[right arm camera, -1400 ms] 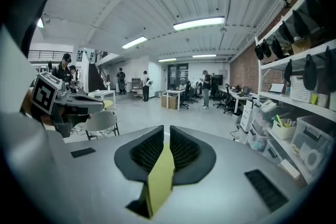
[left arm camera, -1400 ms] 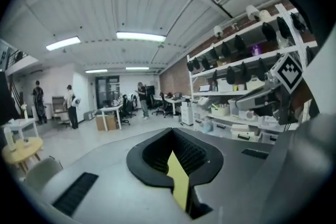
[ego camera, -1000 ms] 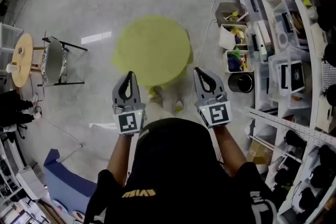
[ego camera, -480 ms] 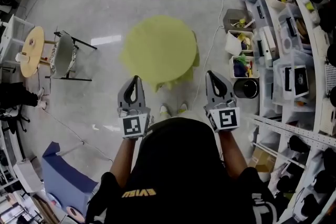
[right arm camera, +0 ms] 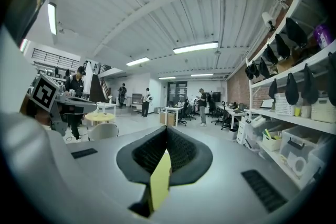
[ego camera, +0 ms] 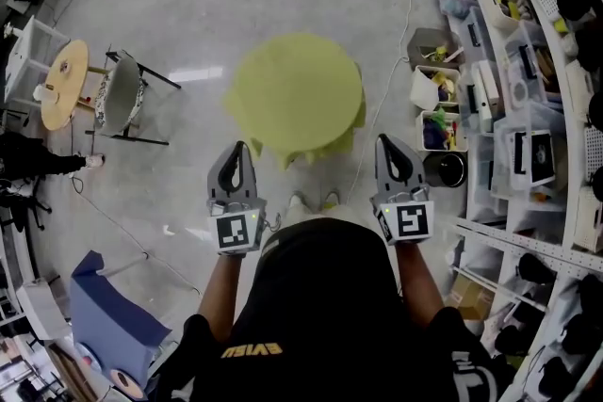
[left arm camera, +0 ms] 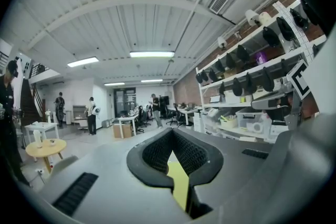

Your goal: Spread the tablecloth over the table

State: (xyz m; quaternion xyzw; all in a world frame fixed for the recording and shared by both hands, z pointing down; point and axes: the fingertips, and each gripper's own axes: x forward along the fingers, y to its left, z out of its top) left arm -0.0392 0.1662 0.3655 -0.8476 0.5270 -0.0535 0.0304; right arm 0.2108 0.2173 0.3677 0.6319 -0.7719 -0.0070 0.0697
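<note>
A yellow-green tablecloth (ego camera: 297, 89) wholly covers the round counter on the glossy grey floor (ego camera: 179, 24) beside cluttered shelves (ego camera: 532, 99), while the left gripper (ego camera: 236, 149) and right gripper (ego camera: 390, 143) hover nearby, jaws together, empty.

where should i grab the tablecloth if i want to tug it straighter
Take the tablecloth by its near hanging edge, coming in level from the person's side. On top it lies flat, with no fold to pinch. The near edge drapes down free, so a gripper's jaws can probably close on both faces of it there.
</note>
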